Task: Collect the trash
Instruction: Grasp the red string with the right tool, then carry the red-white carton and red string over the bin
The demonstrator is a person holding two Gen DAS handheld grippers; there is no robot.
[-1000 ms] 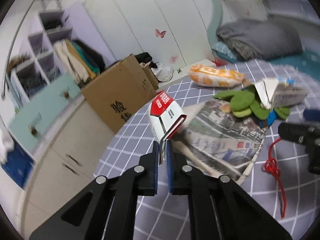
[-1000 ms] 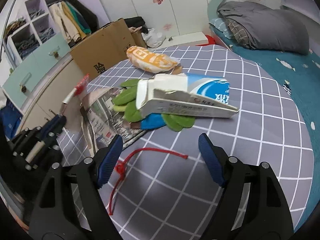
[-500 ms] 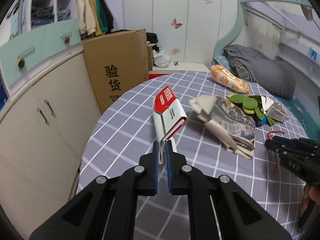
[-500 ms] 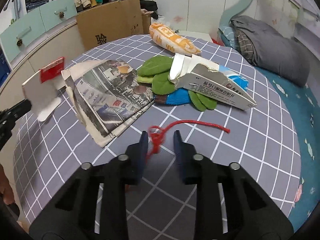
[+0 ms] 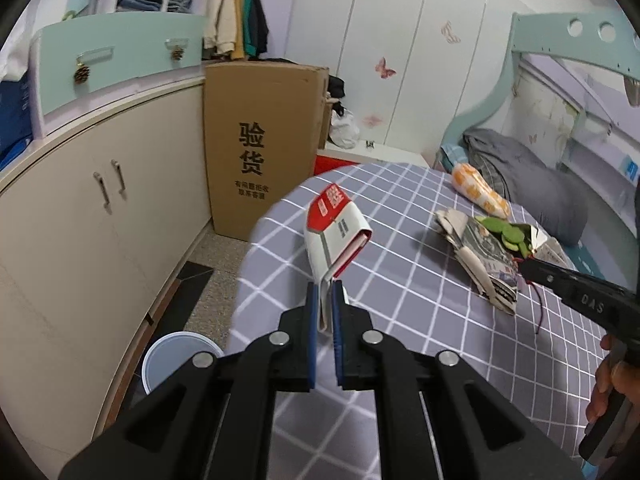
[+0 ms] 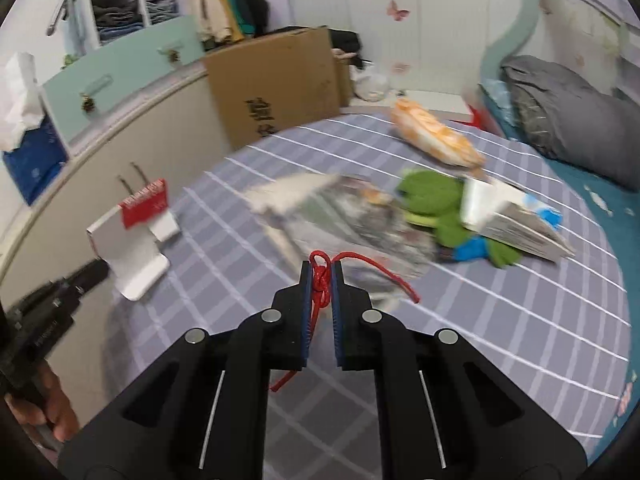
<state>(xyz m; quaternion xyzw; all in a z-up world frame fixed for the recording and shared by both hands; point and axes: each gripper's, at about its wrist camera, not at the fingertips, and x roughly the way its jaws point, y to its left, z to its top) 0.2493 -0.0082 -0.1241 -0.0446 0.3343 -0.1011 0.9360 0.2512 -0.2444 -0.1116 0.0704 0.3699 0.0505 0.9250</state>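
Flattened red-white carton [image 5: 336, 232] and knotted red string [image 6: 320, 280] hang lifted.

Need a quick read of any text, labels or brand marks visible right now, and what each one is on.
"验货": large black characters on the cardboard box.
Two small lines under them on the same box: too small to read reliably.
"DAS": on the body of the right gripper.
White print on the red top of the flattened carton in the left gripper: unreadable.
Print on the newspaper and the blue and white carton: blurred.
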